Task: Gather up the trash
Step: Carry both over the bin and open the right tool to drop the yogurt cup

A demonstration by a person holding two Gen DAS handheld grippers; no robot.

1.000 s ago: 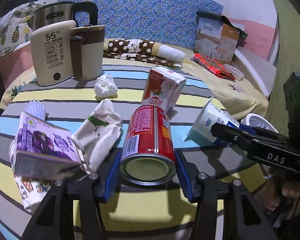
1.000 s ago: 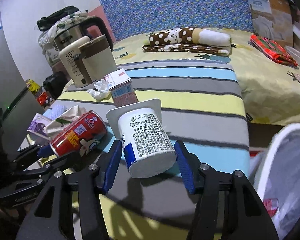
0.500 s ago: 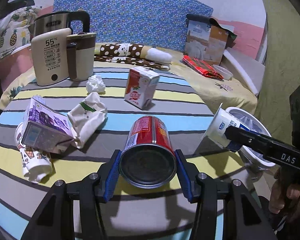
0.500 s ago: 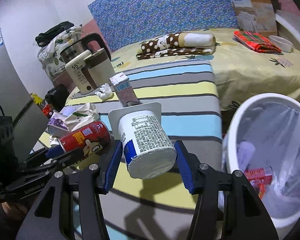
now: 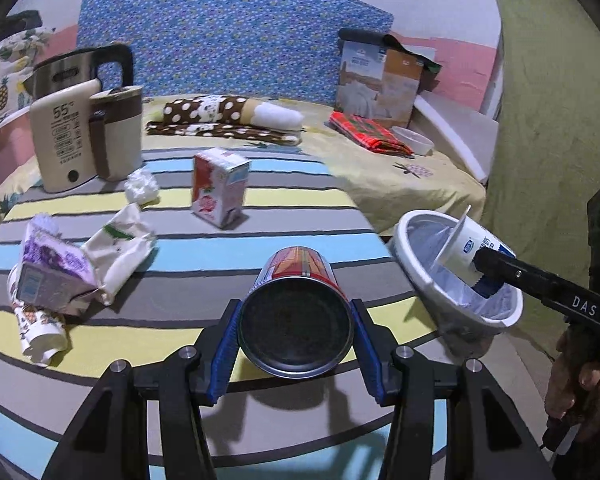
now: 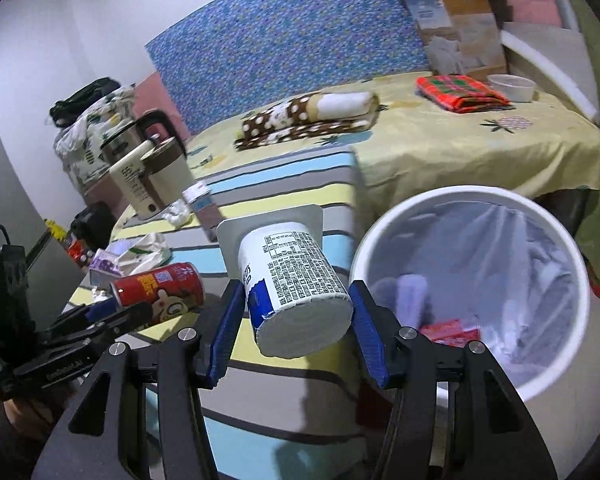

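The bin (image 6: 472,216) stands just off the table's (image 5: 300,196) right edge, its mouth open upward, with only scraps low inside. The right hand-held gripper (image 6: 298,316), clamped on the cup (image 6: 292,280), hangs beside the bin's left rim, so the way over that rim is partly taken. The left hand-held gripper (image 5: 296,332) grips the can (image 5: 296,312) above the table's near edge; between it and the bin lies bare striped cloth. Toward the far left corner the kettles (image 5: 84,128), tissue (image 5: 141,187) and carton (image 5: 219,188) crowd the table; wrappers (image 5: 72,268) block the left edge.
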